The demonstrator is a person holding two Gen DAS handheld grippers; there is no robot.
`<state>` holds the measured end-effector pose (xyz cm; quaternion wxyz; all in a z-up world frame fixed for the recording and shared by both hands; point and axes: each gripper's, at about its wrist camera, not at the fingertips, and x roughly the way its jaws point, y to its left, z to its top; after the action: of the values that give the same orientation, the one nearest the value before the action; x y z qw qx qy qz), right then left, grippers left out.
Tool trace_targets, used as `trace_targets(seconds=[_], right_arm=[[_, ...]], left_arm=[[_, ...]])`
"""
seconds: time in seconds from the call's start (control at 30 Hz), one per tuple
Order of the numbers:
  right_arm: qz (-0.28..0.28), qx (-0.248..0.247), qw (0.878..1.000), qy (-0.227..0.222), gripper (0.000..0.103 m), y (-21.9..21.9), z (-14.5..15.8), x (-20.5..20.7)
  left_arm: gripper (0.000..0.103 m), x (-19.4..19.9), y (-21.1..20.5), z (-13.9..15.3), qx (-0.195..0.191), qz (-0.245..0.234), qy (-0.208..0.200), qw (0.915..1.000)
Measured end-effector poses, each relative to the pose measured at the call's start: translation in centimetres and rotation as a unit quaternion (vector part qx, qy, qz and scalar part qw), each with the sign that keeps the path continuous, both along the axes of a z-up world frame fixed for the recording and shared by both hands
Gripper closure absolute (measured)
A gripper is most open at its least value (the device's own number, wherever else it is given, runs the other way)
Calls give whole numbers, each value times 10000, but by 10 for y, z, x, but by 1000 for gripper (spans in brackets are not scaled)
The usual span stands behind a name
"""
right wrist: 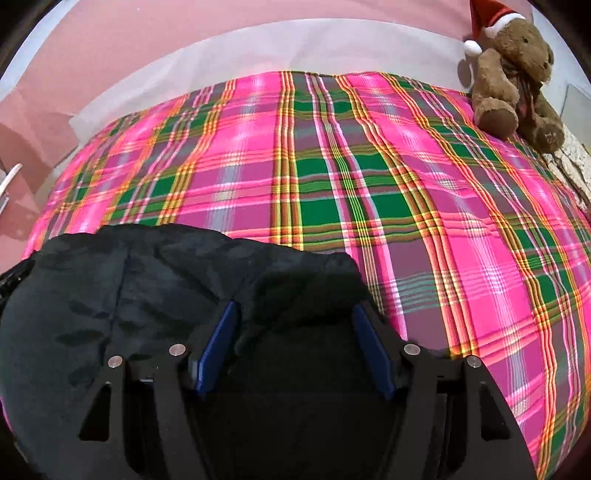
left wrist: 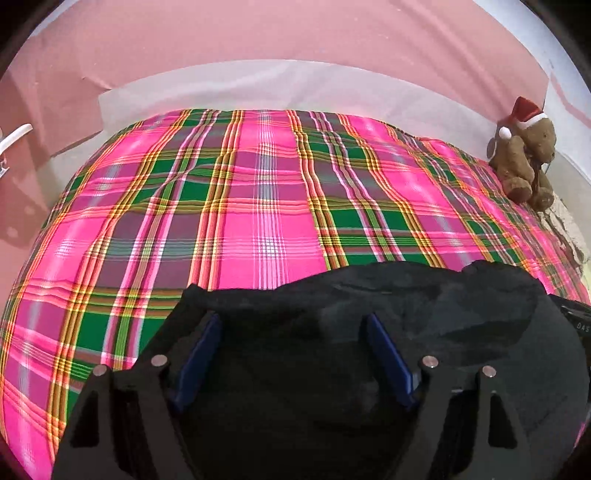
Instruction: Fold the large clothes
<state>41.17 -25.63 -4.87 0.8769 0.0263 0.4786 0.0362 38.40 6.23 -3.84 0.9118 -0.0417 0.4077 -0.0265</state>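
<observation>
A black garment lies on the near part of a pink and green plaid sheet. My left gripper is open, its blue-padded fingers spread wide over the garment's left end. In the right wrist view the same black garment spreads to the left, on the plaid sheet. My right gripper is open, its fingers straddling the garment's right end. Whether fabric lies between the pads or only below them I cannot tell.
A brown teddy bear with a Santa hat sits at the far right corner of the bed. A white strip of mattress and a pink wall lie beyond. A white object is at far left.
</observation>
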Motion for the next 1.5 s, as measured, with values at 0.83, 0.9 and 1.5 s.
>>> trace_targets(seconds=[0.83,0.9,1.5], right_arm=[[370,331,9934,-1031,38,19,81,-75],[561,388,9930,-965,38,33,76,-87],[411,48,9960,-796,38,39,3,-76]], left_arm=[[21,-65,-30,76,-390,-488,-806,9948],[21,-71,-50,72,-537,-760,-714,9931],[20,-53,-106,-1,142,-836,-439,9954]])
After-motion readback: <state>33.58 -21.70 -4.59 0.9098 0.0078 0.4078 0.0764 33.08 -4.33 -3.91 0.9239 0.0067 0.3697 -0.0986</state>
